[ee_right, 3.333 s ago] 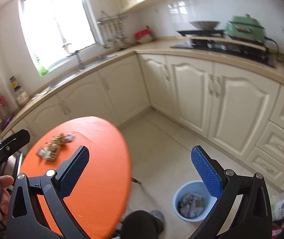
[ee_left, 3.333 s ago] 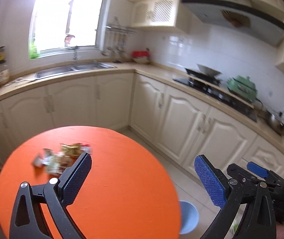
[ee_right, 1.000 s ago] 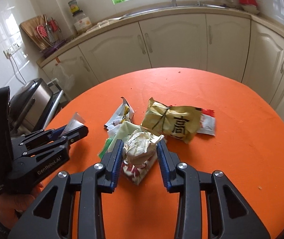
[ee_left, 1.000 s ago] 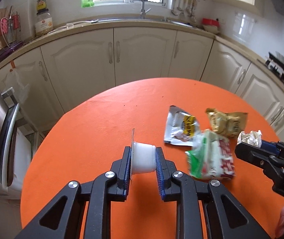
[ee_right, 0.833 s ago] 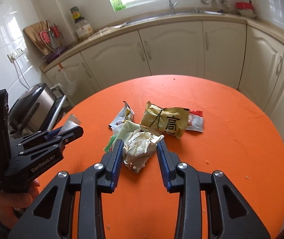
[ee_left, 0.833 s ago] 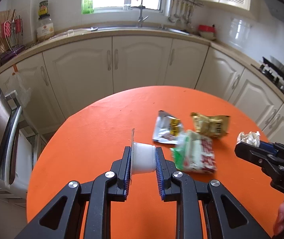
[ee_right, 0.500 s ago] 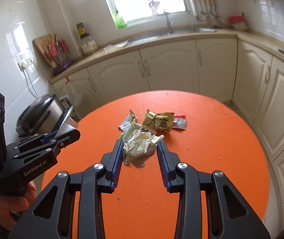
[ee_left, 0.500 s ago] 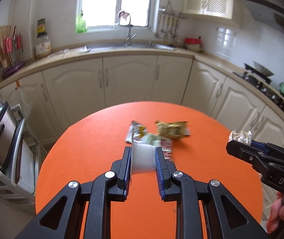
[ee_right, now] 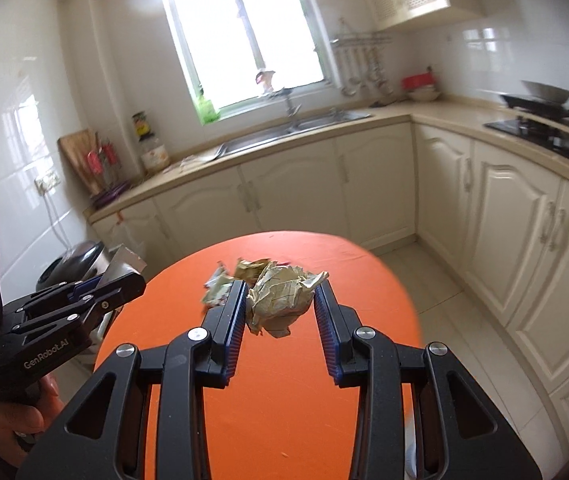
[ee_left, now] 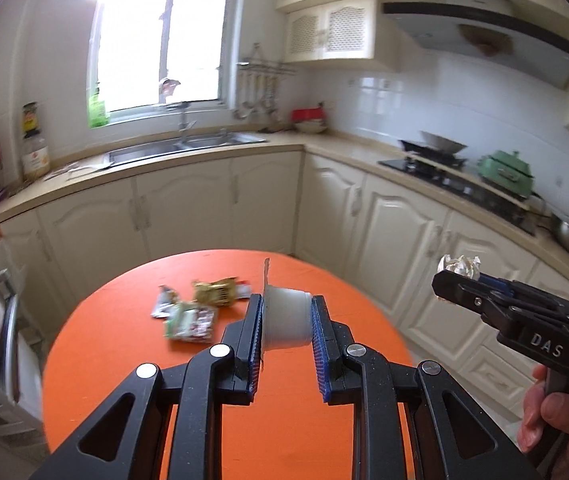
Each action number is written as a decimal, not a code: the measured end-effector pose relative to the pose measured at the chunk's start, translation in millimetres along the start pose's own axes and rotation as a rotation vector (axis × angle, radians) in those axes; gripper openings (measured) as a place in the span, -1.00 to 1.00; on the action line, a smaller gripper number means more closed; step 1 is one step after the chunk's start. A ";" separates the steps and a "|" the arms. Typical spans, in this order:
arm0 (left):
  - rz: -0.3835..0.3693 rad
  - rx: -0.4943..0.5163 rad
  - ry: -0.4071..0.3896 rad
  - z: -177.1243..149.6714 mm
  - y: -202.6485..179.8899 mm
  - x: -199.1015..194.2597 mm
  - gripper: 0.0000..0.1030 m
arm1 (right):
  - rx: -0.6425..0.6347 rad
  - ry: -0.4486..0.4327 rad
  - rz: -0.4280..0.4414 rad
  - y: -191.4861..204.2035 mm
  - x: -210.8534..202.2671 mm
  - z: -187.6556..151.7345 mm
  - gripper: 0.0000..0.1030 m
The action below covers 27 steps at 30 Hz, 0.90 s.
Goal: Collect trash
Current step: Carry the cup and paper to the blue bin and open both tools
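Left gripper (ee_left: 286, 322): clamped on a small white plastic cup (ee_left: 286, 317), which is held sideways between the blue pads, its peeled foil lid sticking up at the left pad; the cup is carried in the air above the orange table.
Right gripper (ee_right: 279, 309): closed on a crumpled paper ball (ee_right: 282, 300), which is pinched between both blue pads and held clear above the table.
Orange round table (ee_left: 116, 344): seen below both grippers in each wrist view.
Trash left on the table: a gold snack wrapper (ee_left: 216, 290), a small silver sachet (ee_left: 163, 305) and a green-and-red packet (ee_left: 190, 322) are lying close together near the far side of the tabletop.
Person's right hand (ee_left: 552, 426): seen at the lower right of the left wrist view, wrapped round the gripper handle.
Background: cream cabinets (ee_right: 296, 196), a steel sink (ee_left: 182, 146) under the window and a green pot (ee_left: 506, 172) on the hob.
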<state>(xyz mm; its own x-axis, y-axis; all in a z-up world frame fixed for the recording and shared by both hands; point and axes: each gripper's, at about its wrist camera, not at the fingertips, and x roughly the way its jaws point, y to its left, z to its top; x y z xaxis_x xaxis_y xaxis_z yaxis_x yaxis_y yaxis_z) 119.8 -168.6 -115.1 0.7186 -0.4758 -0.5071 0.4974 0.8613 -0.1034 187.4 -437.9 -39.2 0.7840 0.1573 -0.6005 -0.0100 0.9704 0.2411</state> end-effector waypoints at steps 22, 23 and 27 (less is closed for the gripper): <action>-0.408 0.210 0.182 5.6 -124.3 95.6 -0.64 | 0.288 0.036 -0.378 -200.9 -90.9 -72.1 -0.33; -0.419 0.222 0.210 1.6 -132.6 106.4 -0.64 | 0.305 0.057 -0.392 -212.7 -87.7 -79.4 -0.33; -0.437 0.267 0.314 -10.0 -160.0 149.8 -0.64 | 0.366 0.136 -0.428 -251.2 -72.2 -109.9 -0.33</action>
<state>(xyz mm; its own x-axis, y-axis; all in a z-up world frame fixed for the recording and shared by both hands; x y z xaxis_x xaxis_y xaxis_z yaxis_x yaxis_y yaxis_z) 143.0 -375.9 -183.1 0.2625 -0.6656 -0.6986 0.8485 0.5040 -0.1614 65.1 -672.9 -140.2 0.5843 -0.1896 -0.7891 0.5244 0.8303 0.1888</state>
